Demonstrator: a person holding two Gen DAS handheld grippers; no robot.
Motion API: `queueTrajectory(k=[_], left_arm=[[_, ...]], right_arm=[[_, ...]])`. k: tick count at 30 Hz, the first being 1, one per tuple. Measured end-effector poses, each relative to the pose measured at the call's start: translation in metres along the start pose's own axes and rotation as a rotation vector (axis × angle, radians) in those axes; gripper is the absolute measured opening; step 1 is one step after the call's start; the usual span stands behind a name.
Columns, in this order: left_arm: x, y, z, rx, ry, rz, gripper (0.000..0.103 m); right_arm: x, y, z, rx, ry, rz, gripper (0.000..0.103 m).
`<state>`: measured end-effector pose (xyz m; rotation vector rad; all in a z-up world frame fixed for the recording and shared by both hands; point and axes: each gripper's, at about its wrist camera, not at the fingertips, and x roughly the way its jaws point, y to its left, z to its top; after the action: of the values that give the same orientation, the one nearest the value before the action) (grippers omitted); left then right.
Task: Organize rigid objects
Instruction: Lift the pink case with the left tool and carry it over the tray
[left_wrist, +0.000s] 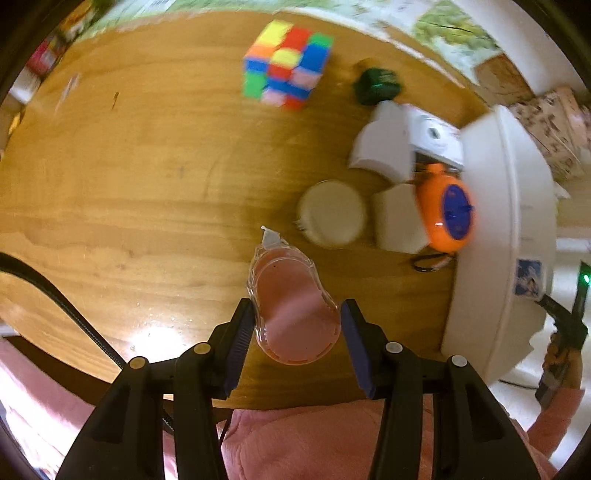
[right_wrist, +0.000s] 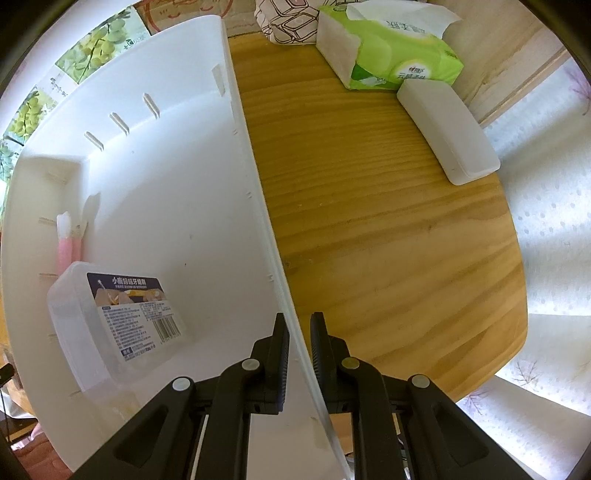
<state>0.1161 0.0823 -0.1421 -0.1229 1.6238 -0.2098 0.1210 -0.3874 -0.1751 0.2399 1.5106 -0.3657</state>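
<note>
- I am holding one pink tape dispenser (left_wrist: 293, 310) between the pads of my left tool (left_wrist: 297, 341), jaws part-way closed on its clear shell, above the counter (left_wrist: 147, 166).
- Its long axis is running away from me, white tip pointing toward the far edge of the counter.
- The white bin (left_wrist: 506, 236) is lying to the dispenser's right; the coming move, as I judge it, is turning on that sideways carry over the near wall.
- My right tool (right_wrist: 297, 350) is pinching the bin's rim (right_wrist: 258, 206), jaws narrow, one pad on each side of the wall, steadying it.
- Inside the bin I am counting one clear labelled box (right_wrist: 118, 321) and one pink-handled brush (right_wrist: 65, 243).
- Waiting on the counter: one colour cube (left_wrist: 288, 64), one dark green block (left_wrist: 377, 85), one round lid (left_wrist: 332, 213), one orange reel (left_wrist: 445, 212), and white pieces (left_wrist: 388, 147) too blurred for counting.
</note>
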Motion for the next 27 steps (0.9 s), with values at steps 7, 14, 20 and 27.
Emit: queueTrajectory(k=[7, 14, 20, 27], left_arm=[[-0.029, -0.036, 0.000, 0.154, -0.042, -0.009, 0.052], [-0.044, -0.084, 0.025, 0.307, -0.072, -0.036, 0.052], [-0.043, -0.129, 0.036, 0.437, -0.094, -0.037, 0.052], [-0.040, -0.172, 0.040, 0.554, -0.104, -0.069, 0.052]], right_arm=[[0.000, -0.002, -0.002, -0.008, -0.003, 0.007, 0.011], [0.000, -0.002, -0.004, -0.015, -0.002, 0.005, 0.011], [0.001, -0.003, -0.003, -0.012, 0.001, 0.001, 0.011], [0.002, -0.003, 0.000, -0.007, 0.010, 0.002, 0.011]])
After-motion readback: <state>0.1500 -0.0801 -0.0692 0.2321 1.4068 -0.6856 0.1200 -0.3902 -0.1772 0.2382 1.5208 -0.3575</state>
